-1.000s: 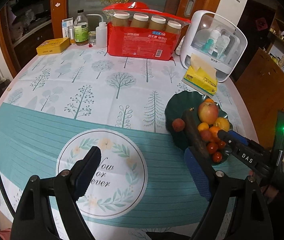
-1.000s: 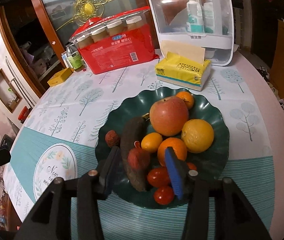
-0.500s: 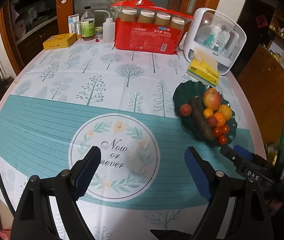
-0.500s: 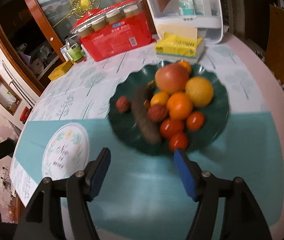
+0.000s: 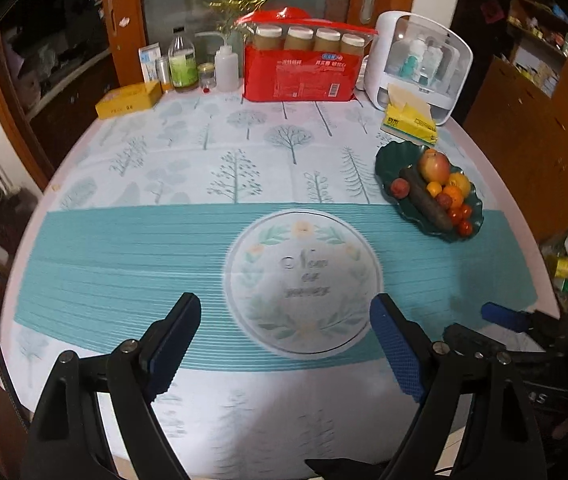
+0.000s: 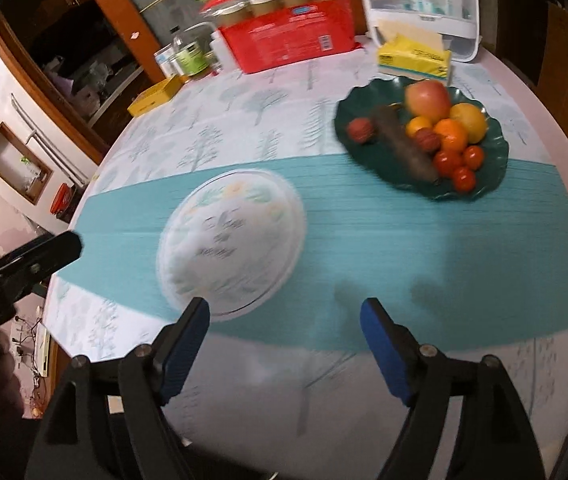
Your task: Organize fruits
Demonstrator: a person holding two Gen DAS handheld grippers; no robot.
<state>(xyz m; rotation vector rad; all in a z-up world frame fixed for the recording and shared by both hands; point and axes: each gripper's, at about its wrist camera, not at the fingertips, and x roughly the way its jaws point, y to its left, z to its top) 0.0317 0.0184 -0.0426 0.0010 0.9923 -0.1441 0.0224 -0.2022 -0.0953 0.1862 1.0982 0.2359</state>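
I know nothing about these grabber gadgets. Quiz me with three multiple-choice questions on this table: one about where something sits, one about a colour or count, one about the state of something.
1. Where does the yellow tissue pack sit?
A. just behind the green plate, before the white organizer
B. on the round flower print
C. inside the plate

2. How many lidded jars stand in a row behind the red pack?
A. two
B. four
C. six

3. What state are the two grippers in?
A. both open and empty
B. the right one shut on the apple
C. the left one shut on a tomato

Answers:
1 A, the pack lies between the plate's far rim and the organizer.
2 B, four pale lids show.
3 A, the left gripper and right gripper have fingers spread with only tablecloth between; the apple lies on the plate.
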